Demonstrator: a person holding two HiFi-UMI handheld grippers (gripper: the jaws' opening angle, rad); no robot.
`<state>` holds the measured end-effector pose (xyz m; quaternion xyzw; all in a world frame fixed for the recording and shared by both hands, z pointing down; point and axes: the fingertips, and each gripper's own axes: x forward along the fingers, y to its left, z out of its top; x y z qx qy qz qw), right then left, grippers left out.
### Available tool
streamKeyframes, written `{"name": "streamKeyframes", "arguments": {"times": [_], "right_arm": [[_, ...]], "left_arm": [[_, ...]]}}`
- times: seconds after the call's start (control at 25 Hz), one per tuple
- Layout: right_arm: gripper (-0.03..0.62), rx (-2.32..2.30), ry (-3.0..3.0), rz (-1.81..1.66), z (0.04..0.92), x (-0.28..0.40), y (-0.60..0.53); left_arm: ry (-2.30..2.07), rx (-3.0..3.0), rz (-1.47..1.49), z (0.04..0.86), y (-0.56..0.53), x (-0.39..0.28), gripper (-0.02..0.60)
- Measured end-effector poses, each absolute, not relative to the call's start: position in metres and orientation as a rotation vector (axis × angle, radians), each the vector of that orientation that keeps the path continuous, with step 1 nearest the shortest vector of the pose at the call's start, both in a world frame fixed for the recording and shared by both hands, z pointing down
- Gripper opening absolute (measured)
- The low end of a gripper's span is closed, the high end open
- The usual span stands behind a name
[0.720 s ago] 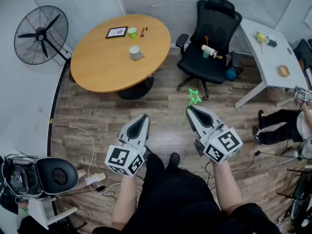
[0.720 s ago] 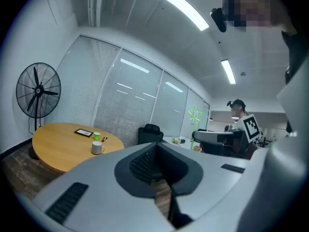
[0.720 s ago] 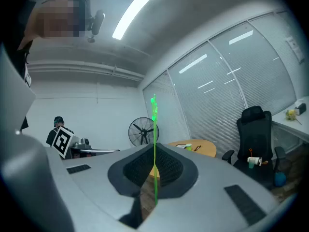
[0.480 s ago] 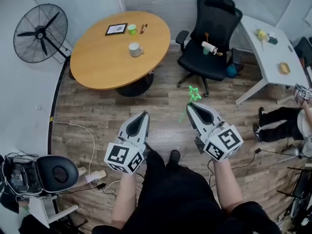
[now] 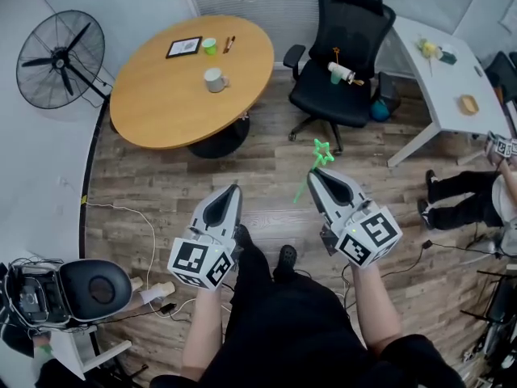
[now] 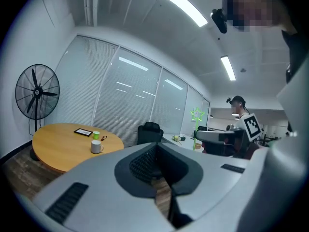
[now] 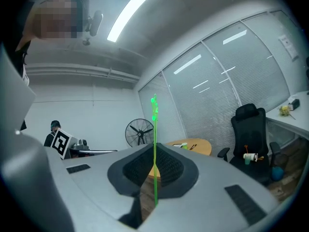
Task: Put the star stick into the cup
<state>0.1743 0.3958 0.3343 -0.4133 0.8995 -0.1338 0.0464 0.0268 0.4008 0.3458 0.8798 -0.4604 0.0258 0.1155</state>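
Observation:
A thin green star stick point(image 5: 322, 149) stands up from my right gripper point(image 5: 314, 176), which is shut on its shaft over the wooden floor. In the right gripper view the star stick point(image 7: 155, 144) runs upright between the closed jaws of the right gripper point(image 7: 154, 173). The grey cup point(image 5: 214, 79) stands on the round wooden table point(image 5: 161, 103) far ahead to the left, and shows as the grey cup point(image 6: 96, 147) in the left gripper view. My left gripper point(image 5: 233, 189) is shut with nothing in it. From the left gripper point(image 6: 157, 166) the star stick point(image 6: 196, 115) shows to the right.
A small green cup point(image 5: 209, 45), a framed picture point(image 5: 183, 47) and pens lie on the table. A black office chair point(image 5: 343, 63) carries small items. A fan point(image 5: 56, 55) stands left, a white desk point(image 5: 440, 79) right, a seated person point(image 5: 468, 196) beyond it, a stool point(image 5: 95, 289) near left.
The head view has shifted slightly, so the table and chair sit a little further left. Both grippers keep their pose and the right one still holds the star stick.

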Motion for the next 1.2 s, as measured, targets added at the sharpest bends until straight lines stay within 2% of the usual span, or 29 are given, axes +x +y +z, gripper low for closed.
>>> {"name": "streamKeyframes", "arguments": {"times": [0.52,0.76,1.2], "right_arm": [[0.026,-1.270,2.742,-0.436,0.346,0.158,0.360],[0.026,-1.321,2.724,-0.410,0.336,0.155,0.309],[0.026,-1.360,2.713,-0.399,0.325,0.108,0.200]], "left_arm": [[-1.278,2.599,0.043,0.351,0.360,0.019,-0.002],[-1.223,2.638,0.045,0.343,0.303,0.021,-0.002],[-1.226,2.639,0.020,0.337,0.191,-0.034,-0.002]]}}
